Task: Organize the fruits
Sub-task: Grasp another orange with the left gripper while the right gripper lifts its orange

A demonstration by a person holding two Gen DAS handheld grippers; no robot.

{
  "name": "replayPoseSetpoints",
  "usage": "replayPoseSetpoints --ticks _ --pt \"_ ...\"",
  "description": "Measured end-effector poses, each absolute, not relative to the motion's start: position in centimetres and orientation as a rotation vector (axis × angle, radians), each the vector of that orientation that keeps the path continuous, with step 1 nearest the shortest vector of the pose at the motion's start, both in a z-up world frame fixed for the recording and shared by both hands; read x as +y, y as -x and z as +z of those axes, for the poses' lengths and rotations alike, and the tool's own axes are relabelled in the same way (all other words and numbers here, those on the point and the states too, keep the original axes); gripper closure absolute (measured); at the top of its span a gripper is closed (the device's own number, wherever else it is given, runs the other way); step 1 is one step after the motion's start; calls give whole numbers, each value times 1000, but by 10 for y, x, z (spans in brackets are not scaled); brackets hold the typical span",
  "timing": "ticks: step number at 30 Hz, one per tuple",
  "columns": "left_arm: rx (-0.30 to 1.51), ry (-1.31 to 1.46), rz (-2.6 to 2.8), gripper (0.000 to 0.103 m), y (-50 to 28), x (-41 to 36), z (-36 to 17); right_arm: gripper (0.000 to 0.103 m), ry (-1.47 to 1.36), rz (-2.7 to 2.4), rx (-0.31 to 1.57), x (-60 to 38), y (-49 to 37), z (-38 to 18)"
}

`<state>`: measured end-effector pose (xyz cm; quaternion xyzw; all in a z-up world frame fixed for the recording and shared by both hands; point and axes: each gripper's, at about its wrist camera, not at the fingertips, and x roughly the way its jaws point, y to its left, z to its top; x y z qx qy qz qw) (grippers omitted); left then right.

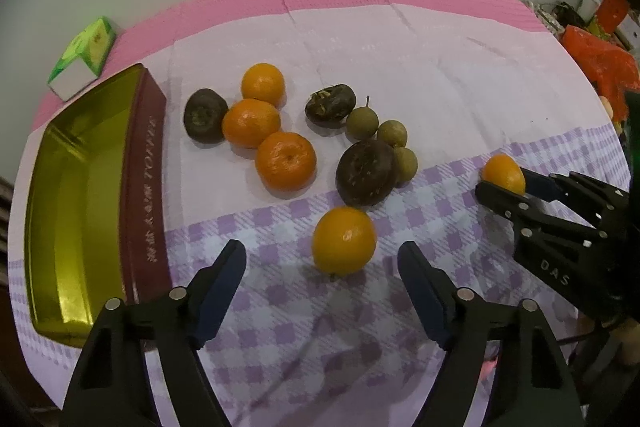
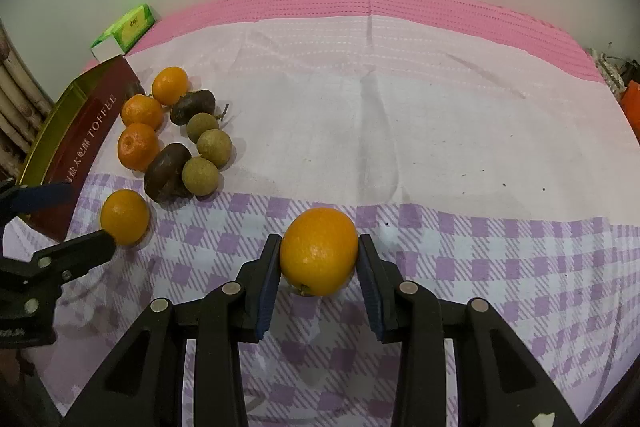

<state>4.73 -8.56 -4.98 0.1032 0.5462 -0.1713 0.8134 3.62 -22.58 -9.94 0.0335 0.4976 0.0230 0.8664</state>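
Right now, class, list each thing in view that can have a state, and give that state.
Toffee tin: lid off, nothing inside.
Left gripper: open, an orange lies loose just ahead of it.
Right gripper: fingers either side of another orange; grip unclear.
Green box: closed.

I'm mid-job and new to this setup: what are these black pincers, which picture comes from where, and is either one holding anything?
Each picture comes from a camera riding on a hand-held gripper, looking along its fingers. The left gripper is open, an orange lying loose ahead of it. The right gripper has its fingers on either side of another orange; whether it has clamped it I cannot tell. On the checked cloth lie more oranges, dark fruits and small green-brown fruits, beside an open tin.
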Motion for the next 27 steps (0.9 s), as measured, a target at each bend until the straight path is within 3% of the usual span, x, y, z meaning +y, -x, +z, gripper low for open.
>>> replayPoseSetpoints --ticks 13,18,27 --pt "1216 -232 -375 49 -61 -94 -70 68 -83 51 1041 -228 -37 -99" --pt "1229 -228 -380 65 -61 -95 -74 68 -85 49 1041 -226 -37 -99" --pt "1229 -195 -369 65 -61 -87 -72 68 -83 50 1042 -226 -37 -99"
